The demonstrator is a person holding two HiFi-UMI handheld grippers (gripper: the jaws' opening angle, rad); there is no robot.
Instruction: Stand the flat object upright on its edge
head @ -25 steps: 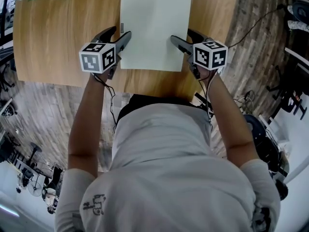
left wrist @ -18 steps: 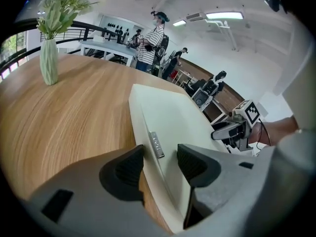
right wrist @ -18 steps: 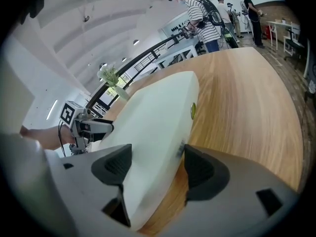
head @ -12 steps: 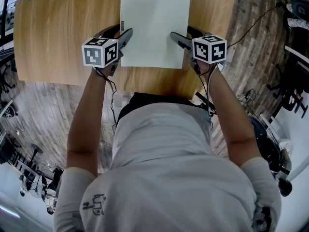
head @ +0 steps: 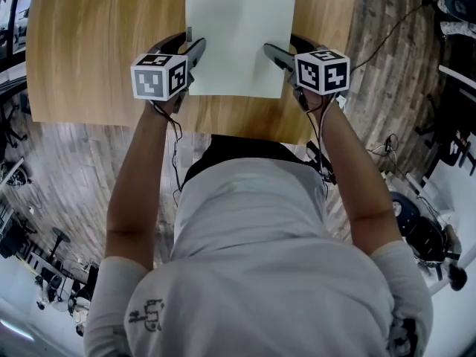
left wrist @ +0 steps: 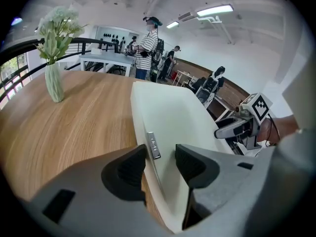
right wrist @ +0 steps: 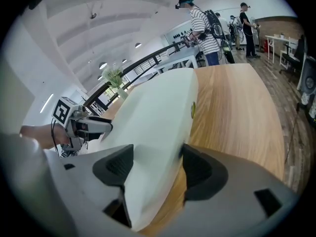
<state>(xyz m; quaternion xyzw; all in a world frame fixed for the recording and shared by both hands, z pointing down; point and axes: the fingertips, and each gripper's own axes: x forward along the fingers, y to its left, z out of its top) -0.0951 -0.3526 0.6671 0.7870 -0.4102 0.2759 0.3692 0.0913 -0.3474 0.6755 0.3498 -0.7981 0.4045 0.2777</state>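
Only the left gripper view shows a small silver tab [left wrist: 153, 145] on the flat white rectangular board [head: 239, 36]. The right gripper view shows a round yellow-green sticker [right wrist: 193, 109], unreadable. The left gripper [head: 192, 43] and right gripper [head: 279, 44], jaws just closing, clamp the board's side edges over the light wooden table [head: 104, 58]. A glass vase of pale flowers [left wrist: 53, 80] stands well apart.

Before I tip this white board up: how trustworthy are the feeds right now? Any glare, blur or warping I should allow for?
Head view: sharp, even light, no glare on the white board, though its far edge is cropped. Left gripper view: strong fisheye bends the board's edge; the ceiling light blows out. Right gripper view: same bowing; table grain is crisp.
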